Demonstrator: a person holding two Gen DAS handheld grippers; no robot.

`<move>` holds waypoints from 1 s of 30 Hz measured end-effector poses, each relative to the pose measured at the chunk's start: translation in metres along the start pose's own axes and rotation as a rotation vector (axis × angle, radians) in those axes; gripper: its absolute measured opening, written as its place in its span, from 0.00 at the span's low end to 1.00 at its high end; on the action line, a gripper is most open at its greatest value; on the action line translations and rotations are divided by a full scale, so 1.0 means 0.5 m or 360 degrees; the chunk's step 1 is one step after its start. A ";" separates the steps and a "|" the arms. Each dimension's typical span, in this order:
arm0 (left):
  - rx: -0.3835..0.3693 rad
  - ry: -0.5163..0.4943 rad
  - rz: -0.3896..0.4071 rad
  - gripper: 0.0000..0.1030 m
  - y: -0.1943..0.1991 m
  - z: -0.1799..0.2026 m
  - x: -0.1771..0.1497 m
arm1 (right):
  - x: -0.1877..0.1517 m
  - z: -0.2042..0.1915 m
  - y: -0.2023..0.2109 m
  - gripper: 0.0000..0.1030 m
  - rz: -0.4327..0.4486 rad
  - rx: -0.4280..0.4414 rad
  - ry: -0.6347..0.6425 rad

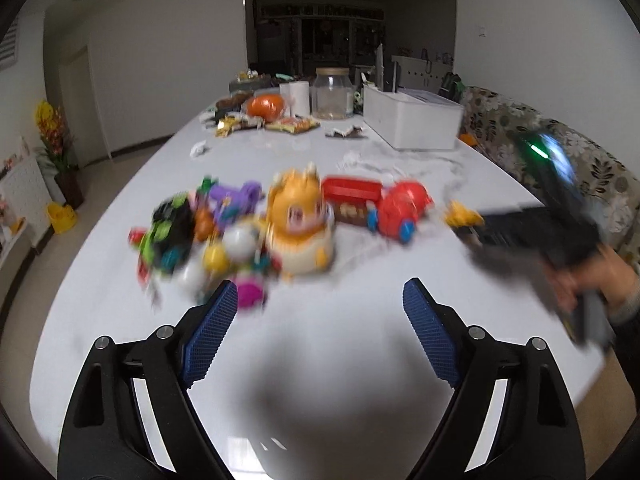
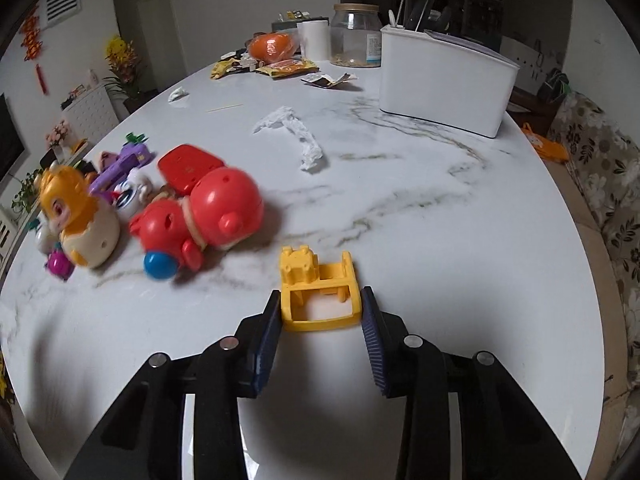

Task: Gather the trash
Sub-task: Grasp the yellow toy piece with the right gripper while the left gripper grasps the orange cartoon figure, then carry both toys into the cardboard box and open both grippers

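My right gripper (image 2: 320, 304) is shut on a yellow plastic toy frame (image 2: 318, 292) and holds it just above the white marble table (image 2: 440, 240). It also shows in the left wrist view (image 1: 464, 216), at the tip of the right gripper. My left gripper (image 1: 320, 300) is open and empty over the near table, in front of the toy pile. Trash lies farther back: a long crumpled tissue (image 2: 296, 132), a small paper wad (image 2: 178, 94), a torn dark wrapper (image 2: 330, 79) and yellow snack wrappers (image 2: 288, 67).
A toy pile lies at the left: a red pig toy (image 2: 208, 216), an orange fox figure (image 2: 76, 216), a purple toy (image 2: 124, 164). A white bin (image 2: 444, 76), a glass jar (image 2: 356, 36) and a paper roll (image 2: 316, 38) stand at the back. A floral sofa (image 2: 600, 184) lies to the right.
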State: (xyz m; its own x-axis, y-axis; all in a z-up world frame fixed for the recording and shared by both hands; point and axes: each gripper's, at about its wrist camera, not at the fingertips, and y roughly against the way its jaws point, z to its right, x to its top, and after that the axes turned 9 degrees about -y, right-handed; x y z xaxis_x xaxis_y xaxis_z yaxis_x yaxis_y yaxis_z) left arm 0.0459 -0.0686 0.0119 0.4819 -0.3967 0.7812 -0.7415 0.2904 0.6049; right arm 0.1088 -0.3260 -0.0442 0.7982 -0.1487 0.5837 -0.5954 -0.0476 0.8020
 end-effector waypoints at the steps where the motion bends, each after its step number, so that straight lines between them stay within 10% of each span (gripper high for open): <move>1: 0.0032 -0.0005 0.0004 0.81 -0.019 0.000 0.015 | -0.011 0.001 0.006 0.37 0.0006 0.0018 -0.0002; 6: 0.0125 0.0031 -0.0095 0.82 -0.152 -0.021 0.076 | -0.039 0.020 0.039 0.38 0.0009 0.0081 -0.0036; 9: 0.0124 0.0053 -0.0206 0.50 -0.223 -0.037 0.079 | -0.045 0.019 0.043 0.38 0.0017 0.0089 -0.0034; 13: 0.0058 0.0056 -0.0155 0.46 -0.209 -0.045 0.077 | -0.044 0.025 0.043 0.37 0.0024 0.0111 -0.0084; 24: -0.0134 -0.0068 0.0182 0.46 0.145 -0.003 0.024 | -0.093 -0.017 0.172 0.37 0.0174 0.0222 -0.0074; 30: -0.0204 -0.0114 0.0148 0.46 0.280 0.027 -0.097 | -0.215 -0.092 0.314 0.37 0.0193 0.0391 0.0095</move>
State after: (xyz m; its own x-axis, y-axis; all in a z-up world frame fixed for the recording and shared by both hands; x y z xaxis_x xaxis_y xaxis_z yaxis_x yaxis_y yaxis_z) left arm -0.0877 -0.0205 0.0565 0.3764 -0.4226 0.8245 -0.7135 0.4355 0.5489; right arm -0.0661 -0.2719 0.0249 0.7196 -0.1098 0.6857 -0.6853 -0.2721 0.6756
